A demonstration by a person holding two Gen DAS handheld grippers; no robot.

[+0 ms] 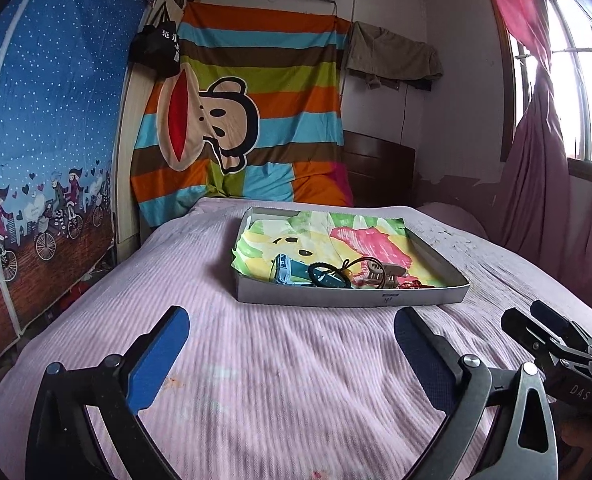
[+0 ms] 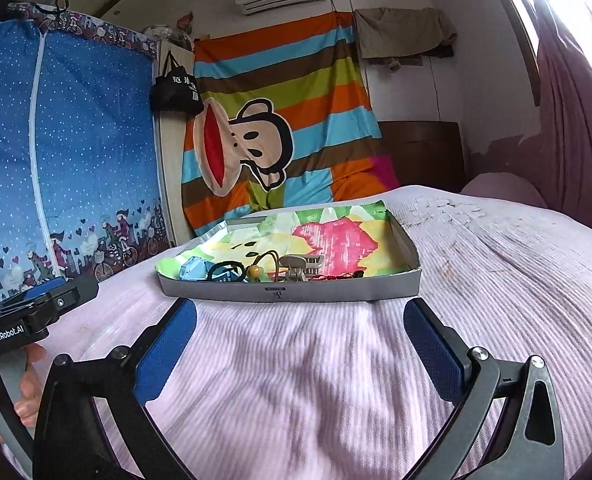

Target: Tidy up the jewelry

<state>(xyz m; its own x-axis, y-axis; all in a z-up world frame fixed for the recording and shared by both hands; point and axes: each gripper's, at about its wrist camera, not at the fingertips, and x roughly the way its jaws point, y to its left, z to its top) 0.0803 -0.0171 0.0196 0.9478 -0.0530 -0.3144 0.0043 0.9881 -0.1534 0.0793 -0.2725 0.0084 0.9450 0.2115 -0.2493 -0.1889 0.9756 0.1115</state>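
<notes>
A shallow grey cardboard tray (image 1: 348, 295) is set flat on the bed (image 1: 255, 360), which is covered in a ribbed pink spread, and its floor is lined with a bright printed cloth (image 1: 360, 240), presumably so that small pieces are kept from sliding and can be seen against a light ground. The jewelry and hair pieces are gathered in a loose heap against the tray's near wall: a blue clip (image 2: 193, 269), a dark elastic band (image 2: 225, 270), a cord with a yellow bead (image 2: 253, 270), a beige claw-type hair clip (image 2: 300, 266) and a red string (image 2: 338, 277), some of them overlapping, so that they cannot be told fully apart. The far part of the lined tray is left bare, which leaves room for pieces to be spread out. Whether this heap is a sorted result or a pile awaiting sorting cannot be settled from how it lies. The left claw (image 1: 291, 354) and the right claw (image 2: 300, 344) are both held with fingers wide apart and nothing between them, low over the bedspread just short of the tray's near wall, facing the heap. The left device is gripped by a hand (image 2: 3, 392) seen at the edge of the right wrist view.
</notes>
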